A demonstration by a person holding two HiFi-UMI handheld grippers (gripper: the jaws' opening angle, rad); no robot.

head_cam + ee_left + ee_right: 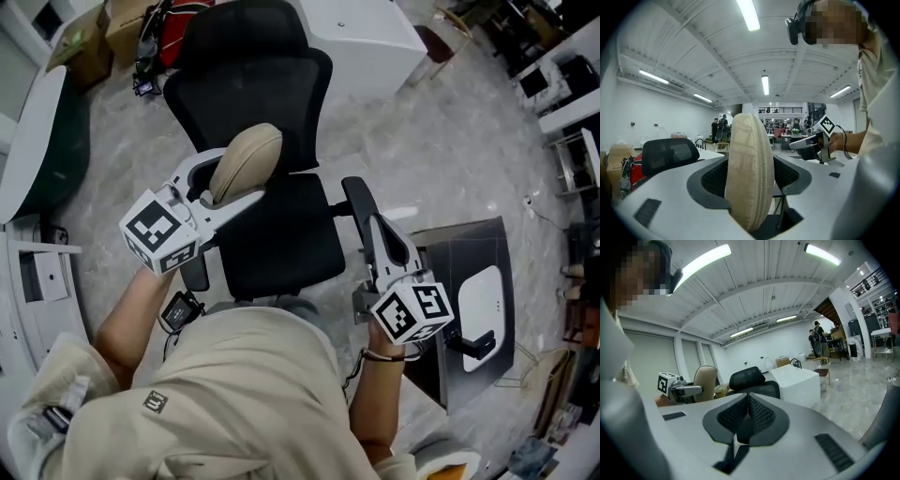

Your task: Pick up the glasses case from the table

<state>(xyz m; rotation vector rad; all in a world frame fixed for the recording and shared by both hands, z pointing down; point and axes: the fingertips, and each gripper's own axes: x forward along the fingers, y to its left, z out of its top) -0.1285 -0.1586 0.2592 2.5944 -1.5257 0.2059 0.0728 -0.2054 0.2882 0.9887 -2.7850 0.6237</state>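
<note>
One glasses case (246, 161), tan and cloth-covered, rounded like an egg, with a stitched seam running all round its edge. Up in the air, pinched between the two jaws of the left gripper (242, 178), one dark pad on each flat side. Hanging over a black chair (281, 234) in the head view.

Black-and-white square marks on the left marker cube (159, 232), more like a puzzle than letters. Same kind of marks on the right marker cube (412, 312).

Right gripper (356, 192) at the right edge of the chair seat, jaws pressed together with nothing between them, well apart from the case.

Small square badge (155, 401) on the person's beige shirt, too small to read. Grey stone floor (422, 150) under it all.
</note>
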